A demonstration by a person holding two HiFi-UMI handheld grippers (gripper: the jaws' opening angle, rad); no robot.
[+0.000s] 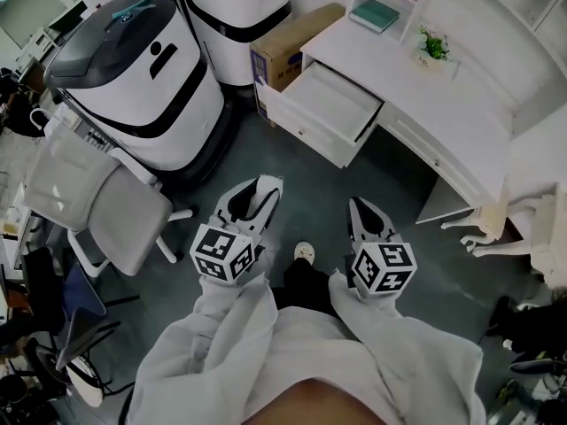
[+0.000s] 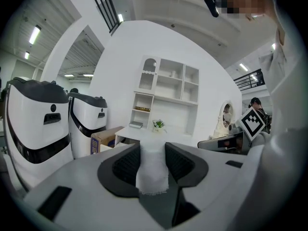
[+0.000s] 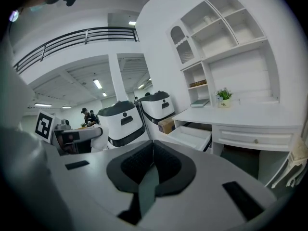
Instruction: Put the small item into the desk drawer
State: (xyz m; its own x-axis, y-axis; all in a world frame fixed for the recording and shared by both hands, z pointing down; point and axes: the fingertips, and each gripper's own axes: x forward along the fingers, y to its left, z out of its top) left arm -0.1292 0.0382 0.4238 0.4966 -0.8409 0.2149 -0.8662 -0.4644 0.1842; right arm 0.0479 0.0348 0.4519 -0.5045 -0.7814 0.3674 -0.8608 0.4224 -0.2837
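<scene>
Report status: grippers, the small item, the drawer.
Left gripper shut on small white cloth. Right gripper shut, empty. Desk drawer open ahead, not yet reached; nothing blocking its mouth.

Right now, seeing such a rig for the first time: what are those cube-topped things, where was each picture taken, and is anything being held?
No robot: a person holds a two-jaw gripper in each hand. The head view comes from a camera on their head, looking down on the left gripper and right gripper; the marked cubes are part of them. The gripper views come from cameras riding on each gripper, looking along its jaws. The left one is clamped on a white cloth; the right one's jaws are shut, empty. Ahead stands a white desk, its drawer pulled open, a potted plant on top.
</scene>
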